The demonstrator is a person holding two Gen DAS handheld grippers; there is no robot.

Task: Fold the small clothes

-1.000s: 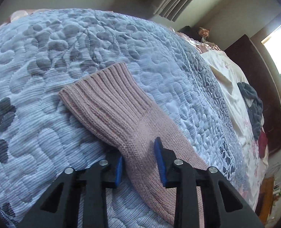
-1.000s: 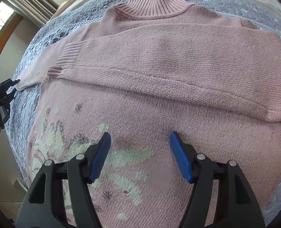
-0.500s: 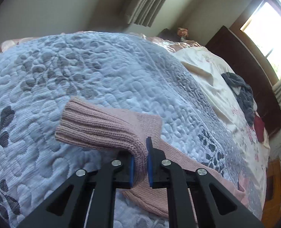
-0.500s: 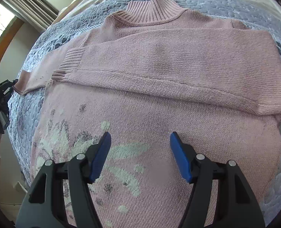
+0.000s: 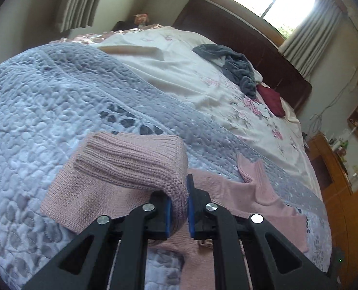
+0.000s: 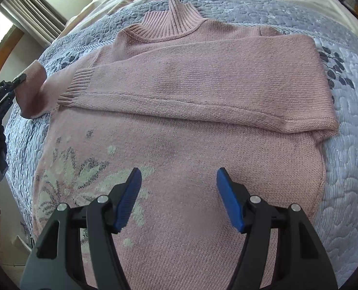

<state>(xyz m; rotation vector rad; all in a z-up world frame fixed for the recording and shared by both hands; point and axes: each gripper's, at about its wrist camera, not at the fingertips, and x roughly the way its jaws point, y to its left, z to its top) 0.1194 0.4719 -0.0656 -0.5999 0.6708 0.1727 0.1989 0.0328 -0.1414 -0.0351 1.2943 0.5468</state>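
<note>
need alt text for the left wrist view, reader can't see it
The left gripper is shut on a pink sweater sleeve, lifting its ribbed cuff over a grey quilt. Behind lie a white floral sheet, grey clothing, a headboard and a window.

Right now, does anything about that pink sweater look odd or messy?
Only one thing: the sweater has grey smudges across its folded sleeve and chest. The other sleeve is just lifted, pinched in the left gripper. Otherwise it lies flat.
</note>
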